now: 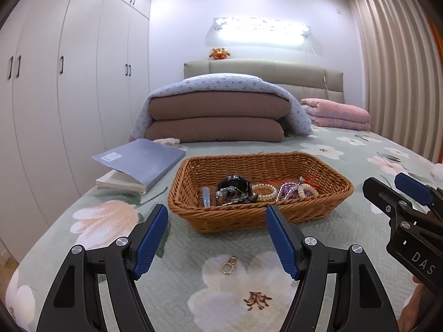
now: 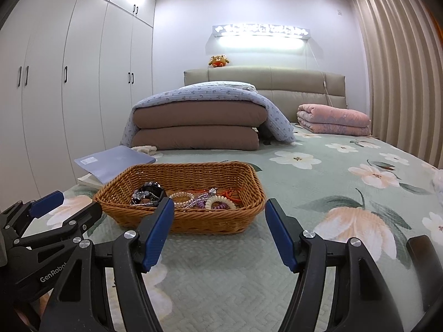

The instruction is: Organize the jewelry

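Note:
A brown wicker basket (image 1: 326,193) sits on the flowered bedspread; it also shows in the right wrist view (image 2: 249,207). It holds a black beaded piece (image 1: 232,191), a pearl bracelet (image 1: 264,189), purple beads (image 1: 289,191), a cream coil hair tie (image 1: 307,188) and a small clear tube (image 1: 206,196). A gold pendant (image 1: 228,265) lies loose on the bedspread in front of the basket, between the fingers of my left gripper (image 1: 217,238), which is open and empty. My right gripper (image 2: 218,229) is open and empty, to the right of the left one and just short of the basket.
A blue-grey book (image 1: 141,163) lies left of the basket, with a dark hairpin (image 1: 155,195) near it. Folded brown quilts (image 1: 216,119) and a pink blanket (image 1: 337,113) lie by the headboard. White wardrobes stand at the left, curtains at the right.

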Motion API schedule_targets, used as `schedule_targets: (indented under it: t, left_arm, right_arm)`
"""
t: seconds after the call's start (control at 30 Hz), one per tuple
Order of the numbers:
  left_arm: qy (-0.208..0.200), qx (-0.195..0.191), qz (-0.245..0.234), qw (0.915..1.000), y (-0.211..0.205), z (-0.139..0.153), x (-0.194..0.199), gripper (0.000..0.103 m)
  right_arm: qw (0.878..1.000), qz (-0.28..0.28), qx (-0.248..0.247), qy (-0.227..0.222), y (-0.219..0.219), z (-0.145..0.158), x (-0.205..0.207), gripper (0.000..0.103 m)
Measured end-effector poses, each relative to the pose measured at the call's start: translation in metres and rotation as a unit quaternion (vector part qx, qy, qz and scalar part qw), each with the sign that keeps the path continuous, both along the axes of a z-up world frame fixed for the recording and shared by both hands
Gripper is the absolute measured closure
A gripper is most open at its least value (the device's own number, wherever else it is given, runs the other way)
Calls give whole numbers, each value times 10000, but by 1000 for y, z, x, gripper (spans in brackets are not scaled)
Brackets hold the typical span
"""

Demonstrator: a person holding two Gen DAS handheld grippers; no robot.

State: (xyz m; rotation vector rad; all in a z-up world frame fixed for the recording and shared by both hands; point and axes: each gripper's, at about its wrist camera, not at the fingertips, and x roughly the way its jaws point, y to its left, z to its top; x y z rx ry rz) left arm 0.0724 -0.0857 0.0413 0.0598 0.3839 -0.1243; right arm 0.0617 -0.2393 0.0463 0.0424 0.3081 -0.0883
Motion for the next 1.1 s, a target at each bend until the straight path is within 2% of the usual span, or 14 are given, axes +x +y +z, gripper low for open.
schedule_targets:
  t: [0.87, 1.1]
  left_arm:
    - [150, -36, 20, 9999, 3, -4, 6, 29]
    - [173, -27, 14, 9998, 3, -5, 7, 29]
  right_arm:
    - [9999, -1, 81, 132, -7, -5, 6, 29]
    - [9998, -2, 100, 143, -8, -6, 6, 24]
